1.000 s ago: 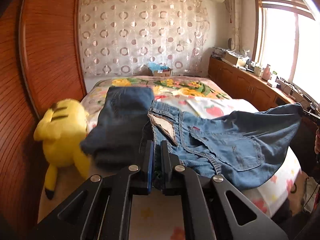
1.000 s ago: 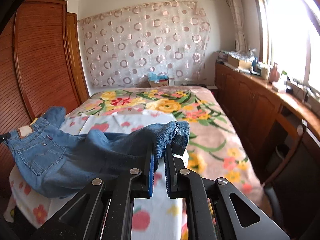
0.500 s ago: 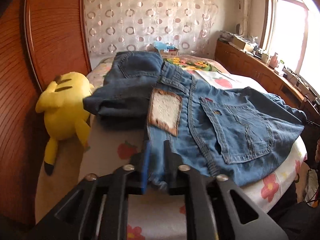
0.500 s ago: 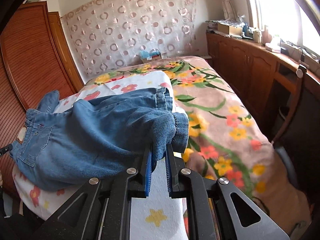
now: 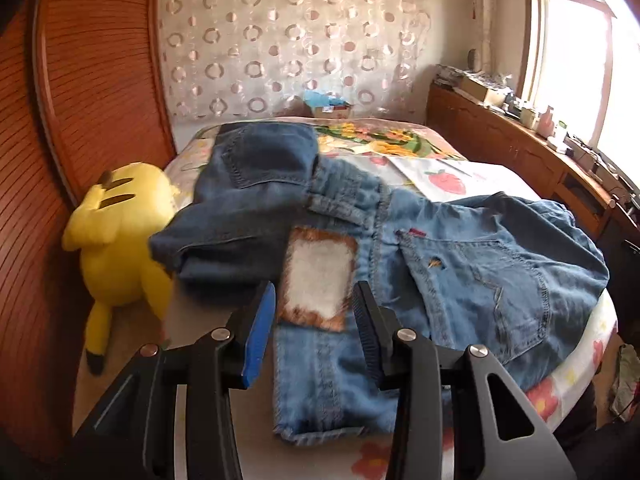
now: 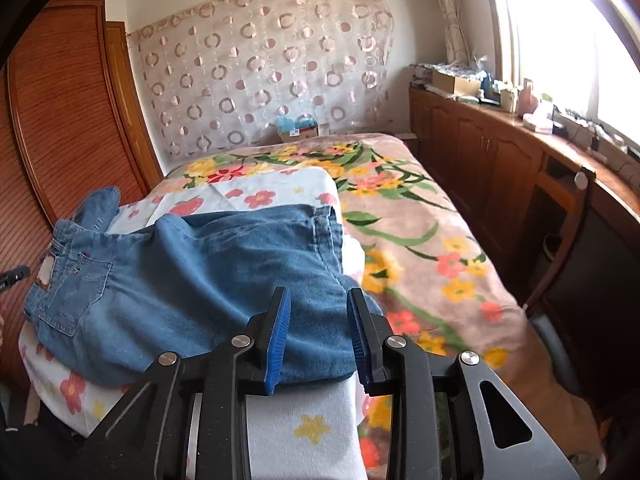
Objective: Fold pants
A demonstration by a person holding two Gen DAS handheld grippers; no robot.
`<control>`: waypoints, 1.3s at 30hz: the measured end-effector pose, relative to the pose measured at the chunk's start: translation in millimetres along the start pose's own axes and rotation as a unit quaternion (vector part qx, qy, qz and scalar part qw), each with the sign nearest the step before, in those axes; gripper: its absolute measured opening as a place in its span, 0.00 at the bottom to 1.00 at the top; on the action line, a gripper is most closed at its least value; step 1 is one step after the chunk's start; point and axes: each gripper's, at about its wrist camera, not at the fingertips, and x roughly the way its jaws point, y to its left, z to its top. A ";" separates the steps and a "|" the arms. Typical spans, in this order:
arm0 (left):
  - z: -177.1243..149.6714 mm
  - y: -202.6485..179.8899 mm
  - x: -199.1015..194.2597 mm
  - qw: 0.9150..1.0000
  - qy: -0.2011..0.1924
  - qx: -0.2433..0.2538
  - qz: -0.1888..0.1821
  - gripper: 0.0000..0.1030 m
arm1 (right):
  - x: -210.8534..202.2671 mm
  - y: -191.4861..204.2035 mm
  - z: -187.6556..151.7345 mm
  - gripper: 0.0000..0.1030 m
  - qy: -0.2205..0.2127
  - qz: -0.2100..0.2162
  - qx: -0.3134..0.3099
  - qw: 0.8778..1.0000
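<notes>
Light blue jeans (image 5: 460, 264) lie across the bed, waistband with its leather patch (image 5: 318, 280) toward my left gripper (image 5: 314, 300). That gripper is open, its jaws spread either side of the waistband. In the right wrist view the jeans (image 6: 192, 280) lie folded over, leg hems (image 6: 328, 232) on top. My right gripper (image 6: 318, 304) is open, just above the folded edge, holding nothing.
A folded pair of darker jeans (image 5: 244, 200) lies beside a yellow plush toy (image 5: 120, 240) at the left. A wooden wardrobe (image 5: 88, 80) stands left. A floral blanket (image 6: 420, 240) covers the bed; wooden cabinets (image 6: 500, 168) run under the window at right.
Both grippers were shut on the jeans and holding them up. They lowered the jeans onto the bed and opened; the jeans now lie flat, released.
</notes>
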 end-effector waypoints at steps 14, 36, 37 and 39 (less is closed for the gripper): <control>42.3 -22.1 40.1 0.999 -0.002 0.024 -0.027 0.40 | 65.3 14.4 37.0 0.43 0.011 0.032 -0.060 0.998; 74.7 1.1 104.6 0.999 0.049 0.008 -0.007 0.41 | 187.6 -5.5 88.3 0.44 0.110 0.032 -0.049 0.992; 74.8 0.4 104.2 0.999 0.047 0.008 -0.007 0.41 | 188.8 -5.9 88.2 0.44 0.112 0.032 -0.049 0.992; 74.4 -1.6 102.2 0.999 0.039 0.011 -0.007 0.40 | 189.1 -7.8 88.3 0.44 0.115 0.034 -0.048 0.992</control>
